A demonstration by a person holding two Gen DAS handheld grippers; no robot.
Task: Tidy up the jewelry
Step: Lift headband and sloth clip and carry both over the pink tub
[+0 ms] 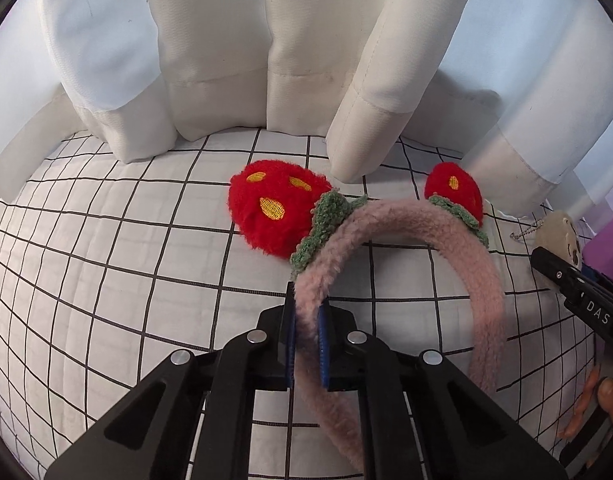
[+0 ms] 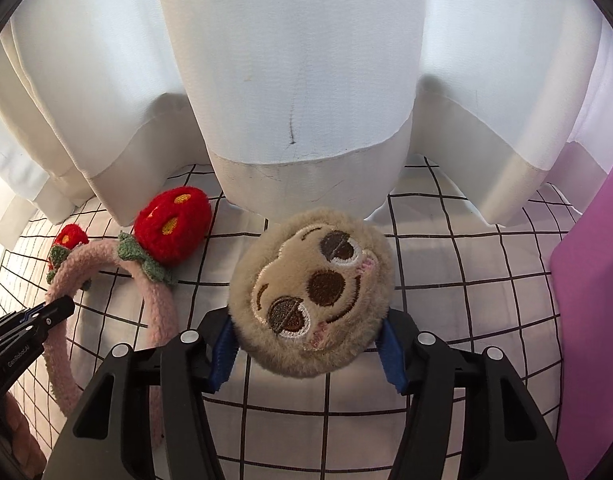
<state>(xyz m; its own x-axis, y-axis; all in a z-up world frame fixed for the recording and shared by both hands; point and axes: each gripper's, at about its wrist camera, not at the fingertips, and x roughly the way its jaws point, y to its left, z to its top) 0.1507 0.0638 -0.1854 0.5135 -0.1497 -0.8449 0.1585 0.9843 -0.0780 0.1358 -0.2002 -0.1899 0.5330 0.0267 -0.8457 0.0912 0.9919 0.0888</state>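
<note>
A pink fuzzy headband [image 1: 482, 280] with two red strawberry ears [image 1: 278, 212] lies on the white grid-pattern cloth [image 1: 126, 272]. My left gripper [image 1: 306, 332] is shut on one arm of the band, its blue pads pressing both sides. In the right wrist view the headband [image 2: 158, 304] lies at the left with the left gripper [image 2: 54, 308] on it. My right gripper [image 2: 308, 344] is shut on a round beige plush sloth-face charm [image 2: 310, 296], held between the blue pads. The charm also shows in the left wrist view [image 1: 562, 232], with its ball chain.
White curtains [image 1: 274, 60] hang down to the cloth at the back, close behind both objects. A purple box [image 2: 594, 292] stands at the right edge. The person's fingers [image 1: 602, 396] show at the lower right of the left wrist view.
</note>
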